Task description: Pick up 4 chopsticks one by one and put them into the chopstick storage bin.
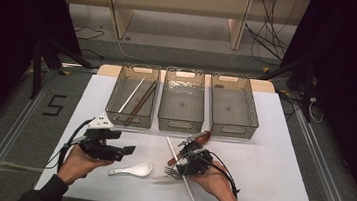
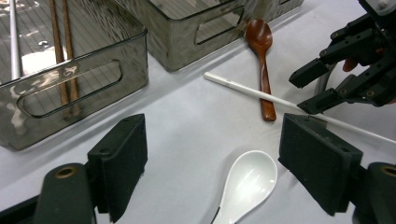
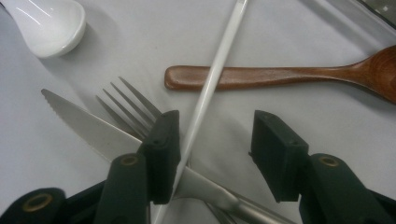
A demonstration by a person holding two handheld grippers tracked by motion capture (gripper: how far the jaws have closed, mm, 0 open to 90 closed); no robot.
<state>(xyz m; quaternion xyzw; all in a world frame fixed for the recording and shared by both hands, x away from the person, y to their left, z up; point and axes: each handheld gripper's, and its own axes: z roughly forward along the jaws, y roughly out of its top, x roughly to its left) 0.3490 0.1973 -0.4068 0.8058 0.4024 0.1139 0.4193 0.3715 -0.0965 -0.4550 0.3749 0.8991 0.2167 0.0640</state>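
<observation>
White chopstick [image 3: 212, 79] lying flat on counter [image 1: 271, 155], running up between the right gripper [image 3: 212, 154] fingers [image 3: 163, 149], hard against the left-hand finger and well apart from the right-hand one. Crossed over a wooden spoon [image 3: 280, 77] ahead of the fingers, and over a knife [image 3: 88, 126] and fork [image 3: 128, 105] low at the left-hand finger. Right fingers partly spread, not clenched; no pad seen pressing on the stick. White spoon [image 2: 247, 184] resting on counter between the left gripper [image 2: 233, 163] fingers [image 2: 119, 163], nearer the right-hand one, bowl forward; fingers spread wide, released, nothing held.

Three clear bins [image 1: 182, 101] standing beyond both grippers; leftmost one holding brown chopsticks [image 1: 141, 101] and a pale one, other two apparently bare.

Step judged in hand: sorting cutlery into bins, both grippers at the approach-to-grasp stage, right one further along.

Next move, as judged: right fingers to close squarely on white chopstick alone, clear of knife blade and fork tines beneath; risk of pinching knife together with stick, or of stick rolling off the left-hand finger. Lift needed straight up to avoid dragging wooden spoon. Left fingers to drop lower and close across white spoon; glazed, curved surface likely slippery.
</observation>
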